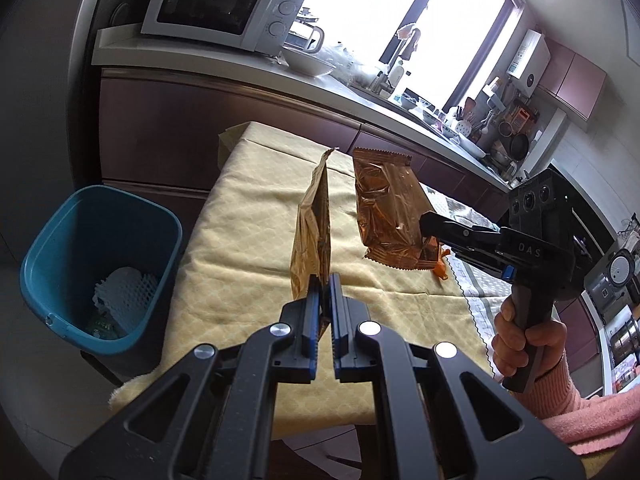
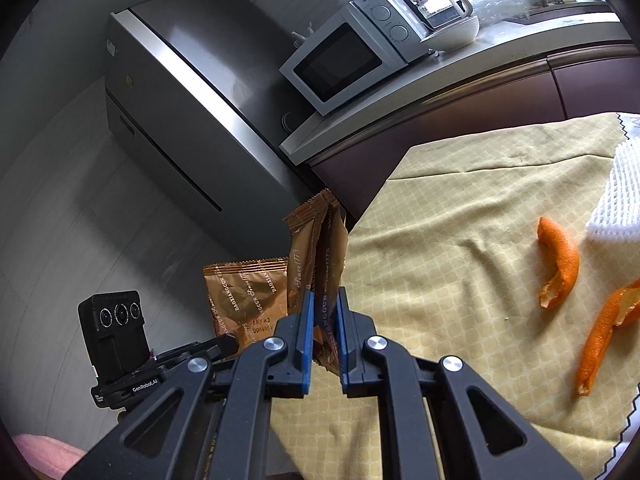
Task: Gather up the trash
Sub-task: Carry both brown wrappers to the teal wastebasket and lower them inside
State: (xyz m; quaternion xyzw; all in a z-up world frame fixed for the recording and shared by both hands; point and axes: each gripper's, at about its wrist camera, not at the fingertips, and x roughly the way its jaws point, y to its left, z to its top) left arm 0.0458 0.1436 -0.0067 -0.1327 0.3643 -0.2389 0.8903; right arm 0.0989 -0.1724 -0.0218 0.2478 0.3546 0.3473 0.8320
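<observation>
My left gripper (image 1: 325,282) is shut on a gold snack wrapper (image 1: 314,224), held edge-on above the yellow tablecloth (image 1: 248,208). My right gripper (image 2: 323,300) is shut on a second gold-brown wrapper (image 2: 316,248), lifted over the table's left end; it shows in the left wrist view (image 1: 384,216) with the right gripper's fingers (image 1: 444,228) on its lower corner. The left wrapper also shows in the right wrist view (image 2: 244,300). A blue trash bin (image 1: 100,264) stands on the floor left of the table, holding white foam netting (image 1: 124,292). Orange peels (image 2: 560,264) lie on the cloth.
A white foam net (image 2: 616,200) lies at the table's right. A kitchen counter with a microwave (image 1: 224,4) and a bowl (image 1: 308,62) runs behind the table. A steel fridge (image 2: 192,92) stands left of it.
</observation>
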